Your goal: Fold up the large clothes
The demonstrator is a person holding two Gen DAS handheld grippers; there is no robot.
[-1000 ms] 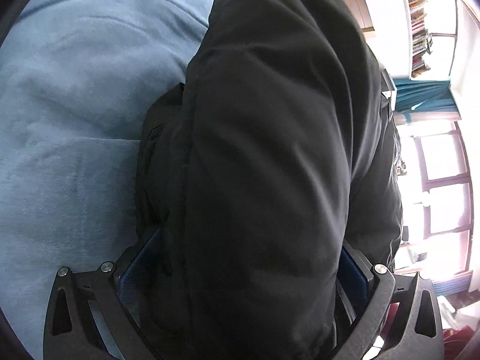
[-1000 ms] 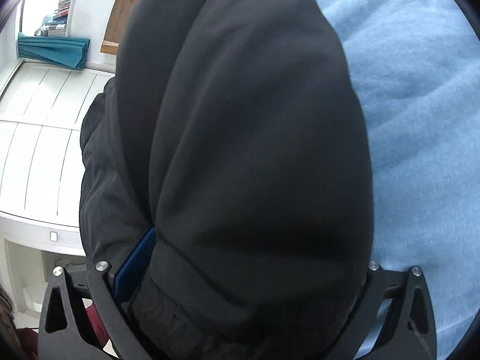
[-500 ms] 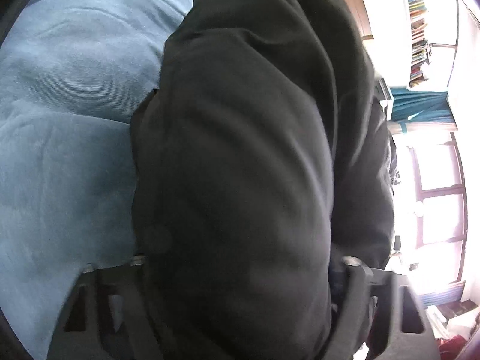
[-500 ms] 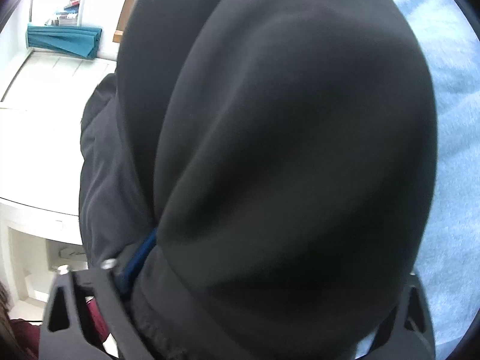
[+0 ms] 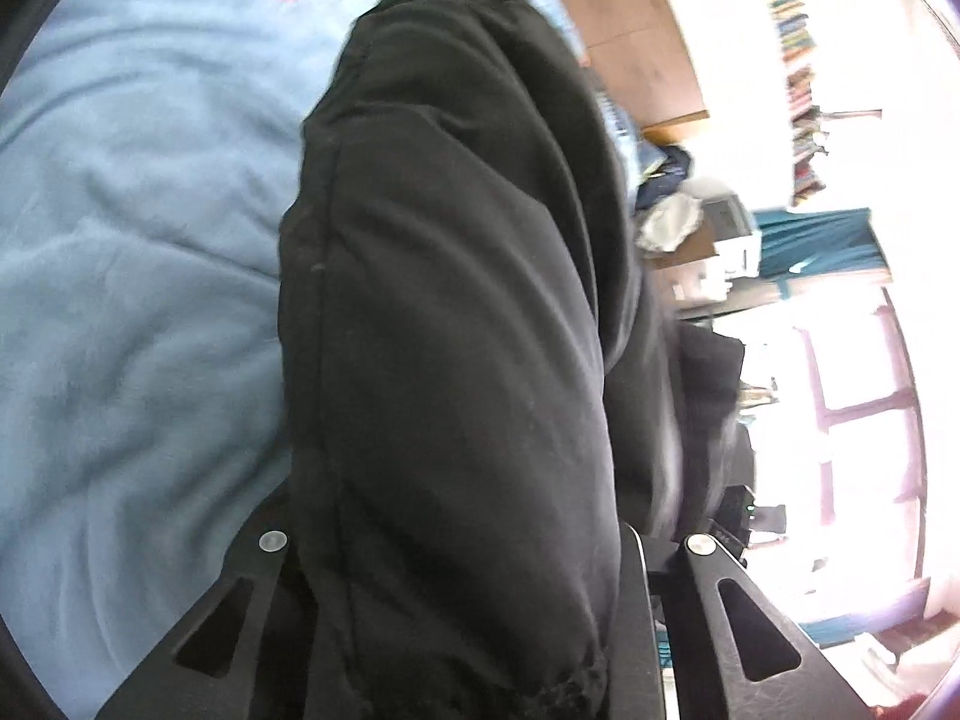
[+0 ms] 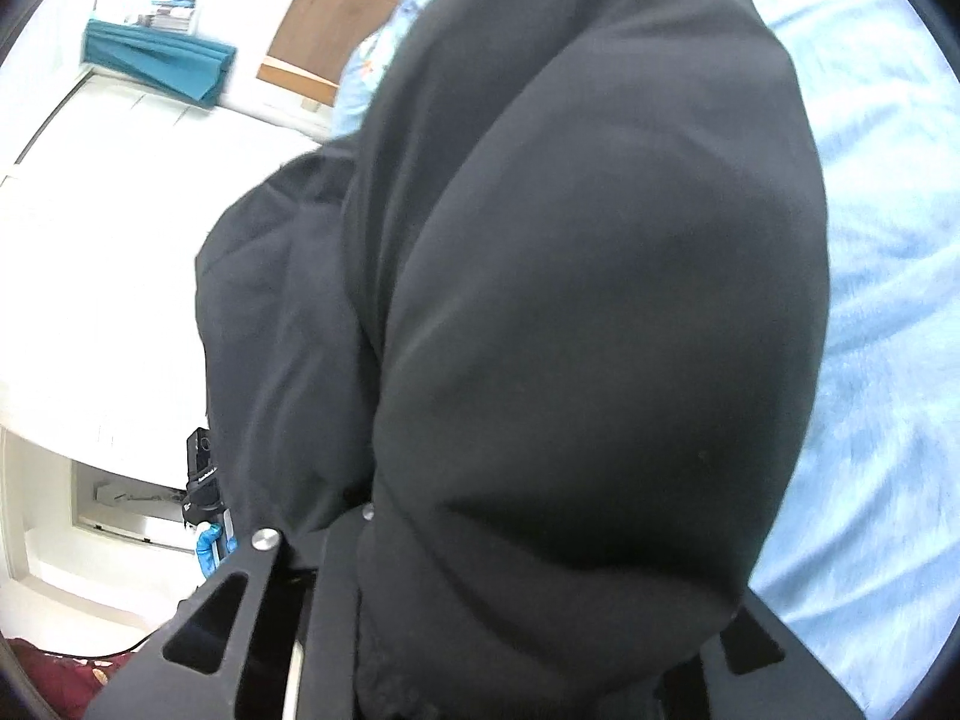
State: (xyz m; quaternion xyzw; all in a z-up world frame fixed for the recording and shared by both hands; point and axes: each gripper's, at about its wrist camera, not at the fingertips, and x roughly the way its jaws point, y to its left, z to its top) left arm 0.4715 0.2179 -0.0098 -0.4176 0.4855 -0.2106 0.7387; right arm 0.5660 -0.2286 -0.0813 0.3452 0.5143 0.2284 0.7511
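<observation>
A large black padded garment (image 5: 456, 330) fills the middle of the left wrist view and hangs over a light blue blanket (image 5: 132, 312). My left gripper (image 5: 480, 546) is shut on its bunched lower edge; the fingertips are buried in the cloth. In the right wrist view the same black garment (image 6: 570, 330) bulges over my right gripper (image 6: 498, 540), which is shut on another part of the hem. Both grippers hold it lifted above the blue blanket (image 6: 870, 360).
A wooden headboard (image 5: 630, 42) and a bookshelf (image 5: 792, 60) stand behind the bed. A bright window (image 5: 858, 420) is at the right. White cabinets (image 6: 108, 240) with teal cloth (image 6: 156, 60) on top stand at the left in the right wrist view.
Both grippers have risen and tilted with the garment still held. More of the headboard, room and blanket shows beyond the cloth now.
</observation>
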